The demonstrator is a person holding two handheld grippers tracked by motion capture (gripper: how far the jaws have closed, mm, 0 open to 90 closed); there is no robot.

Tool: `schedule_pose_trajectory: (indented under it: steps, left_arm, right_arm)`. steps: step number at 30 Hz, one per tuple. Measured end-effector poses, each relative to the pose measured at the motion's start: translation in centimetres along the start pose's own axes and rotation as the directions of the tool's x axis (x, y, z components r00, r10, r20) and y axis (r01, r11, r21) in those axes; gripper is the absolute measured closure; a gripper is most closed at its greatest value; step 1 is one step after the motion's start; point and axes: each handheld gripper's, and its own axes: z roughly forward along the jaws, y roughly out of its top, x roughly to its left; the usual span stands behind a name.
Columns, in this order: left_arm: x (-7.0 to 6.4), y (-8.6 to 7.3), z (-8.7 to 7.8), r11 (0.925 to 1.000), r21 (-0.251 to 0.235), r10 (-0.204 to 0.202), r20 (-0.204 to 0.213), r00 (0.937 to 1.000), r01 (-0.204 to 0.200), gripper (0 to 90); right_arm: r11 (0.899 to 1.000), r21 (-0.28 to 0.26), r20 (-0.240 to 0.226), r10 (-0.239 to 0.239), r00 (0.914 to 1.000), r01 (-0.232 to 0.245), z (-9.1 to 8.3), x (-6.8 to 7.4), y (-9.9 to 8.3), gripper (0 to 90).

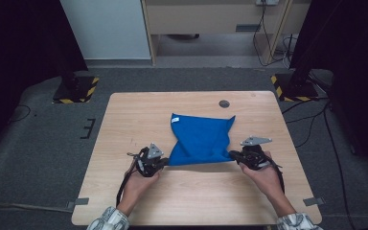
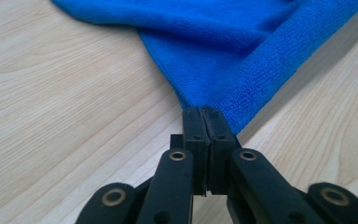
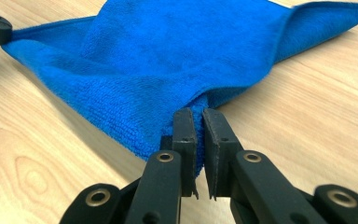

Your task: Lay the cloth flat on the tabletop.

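A blue microfibre cloth (image 1: pixel 200 139) lies on the wooden table (image 1: pixel 124 120), its near edge stretched taut and lifted slightly between my two grippers. My left gripper (image 1: pixel 165 162) is shut on the cloth's near left corner; in the left gripper view its jaws pinch the blue cloth (image 2: pixel 242 60) at the left gripper's tips (image 2: pixel 203 111). My right gripper (image 1: pixel 232 155) is shut on the near right corner, and the right gripper view has the blue cloth (image 3: pixel 168 60) running into the right gripper's tips (image 3: pixel 196 113). A small white tag (image 1: pixel 174 120) sits at the far left corner.
A round grommet hole (image 1: pixel 224 103) sits in the table near its far edge. Bare wood surrounds the cloth on all sides. Beyond the table are grey carpet, two stand bases with yellow-black tape (image 1: pixel 75 90) and cables at the right.
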Motion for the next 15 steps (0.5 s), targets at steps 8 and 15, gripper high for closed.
schedule_pose_trajectory:
  steps: [8, 15]
  left_arm:
    - [-1.2, 0.2, 0.3, 0.9991, 0.023, 0.036, 0.020, 0.9991, -0.037, 89.1]
    - [-1.1, -0.9, -1.4, 0.9994, 0.028, 0.019, -0.003, 0.9998, -0.019, 89.1]
  right_arm:
    - [0.998, 0.026, 0.013, 0.051, 0.9986, -0.051, -1.5, -0.2, -2.4, 82.9]
    - [0.999, 0.022, -0.012, 0.036, 0.9993, -0.035, -1.2, 0.6, -2.3, 82.7]
